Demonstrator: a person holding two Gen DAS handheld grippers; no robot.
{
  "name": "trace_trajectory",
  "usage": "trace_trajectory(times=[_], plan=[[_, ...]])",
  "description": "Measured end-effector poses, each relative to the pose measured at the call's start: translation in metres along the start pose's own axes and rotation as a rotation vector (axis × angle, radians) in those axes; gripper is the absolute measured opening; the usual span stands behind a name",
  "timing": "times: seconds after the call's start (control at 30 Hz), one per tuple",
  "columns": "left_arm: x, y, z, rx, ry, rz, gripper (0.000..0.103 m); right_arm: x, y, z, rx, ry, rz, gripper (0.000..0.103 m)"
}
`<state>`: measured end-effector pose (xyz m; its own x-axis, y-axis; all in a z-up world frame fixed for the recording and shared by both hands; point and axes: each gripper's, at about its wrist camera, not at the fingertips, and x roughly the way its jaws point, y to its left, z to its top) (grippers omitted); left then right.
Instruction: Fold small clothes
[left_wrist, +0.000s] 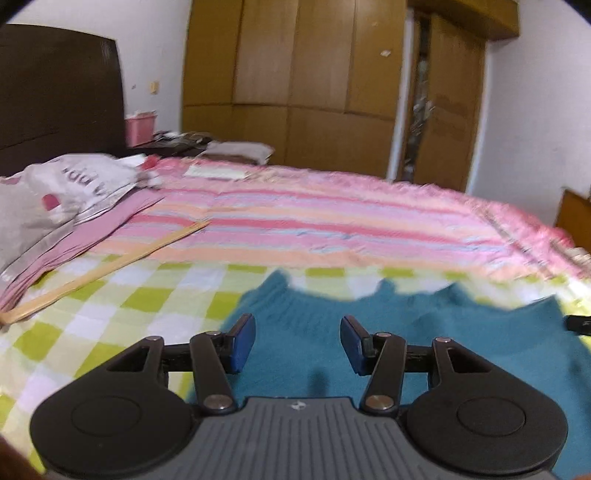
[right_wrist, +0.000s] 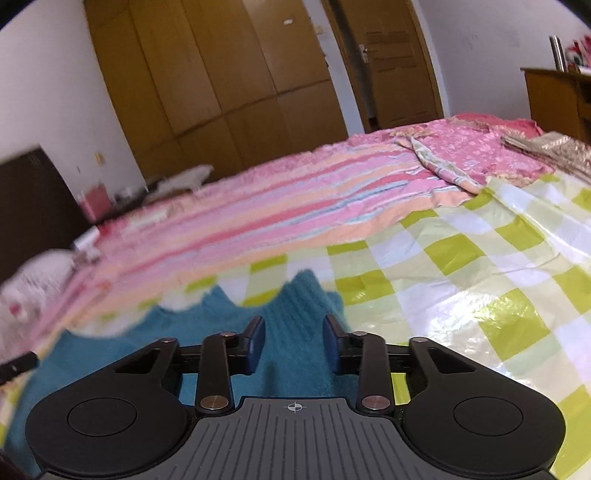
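Garment: a teal knitted sweater lies flat on the green-and-white checked sheet, at the near edge of the bed; its ribbed end points toward the far side, where the pink striped blanket begins.
Left gripper: the left gripper hangs over the sweater's left part, jaws spread, nothing between the blue pads, the knit showing clear through the gap.
Right gripper: the right gripper sits over the sweater's right part, just by its right edge, jaws parted too, a narrower gap than the left's, and no cloth pinched.
Bystanders: a wooden stick lies to the left on the sheet, beside a grey printed bag; both well clear of the sweater.
Step in hand: by my read, we are between folds; both tools are free of the fabric and the sweater lies settled.
Progress: hard to call; how many layers the sweater already has I cannot tell, as its near part is hidden behind the gripper bodies.
Next move calls for: picking a fresh edge, likely one side or the far ribbed end, dipping both sets of pads down onto the knit, and closing on one layer only.
Watch for: thick, soft knit bunching under the pads, and the shiny sheet sliding along with it.
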<state>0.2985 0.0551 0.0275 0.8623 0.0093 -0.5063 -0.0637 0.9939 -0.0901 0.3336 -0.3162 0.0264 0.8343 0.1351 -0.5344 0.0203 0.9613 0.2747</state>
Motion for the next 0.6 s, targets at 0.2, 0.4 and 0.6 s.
trace_trajectory(times=[0.2, 0.4, 0.6], plan=[[0.01, 0.03, -0.018, -0.09, 0.067, 0.043, 0.055, 0.025, -0.013, -0.01, 0.004, 0.07, -0.122, 0.016], [-0.002, 0.03, -0.02, -0.111, 0.08, 0.058, 0.055, 0.03, -0.014, -0.014, -0.012, 0.072, -0.152, 0.019], [-0.045, 0.043, -0.031, -0.133, 0.067, 0.033, 0.054, -0.016, -0.005, -0.007, -0.02, -0.02, -0.122, 0.022]])
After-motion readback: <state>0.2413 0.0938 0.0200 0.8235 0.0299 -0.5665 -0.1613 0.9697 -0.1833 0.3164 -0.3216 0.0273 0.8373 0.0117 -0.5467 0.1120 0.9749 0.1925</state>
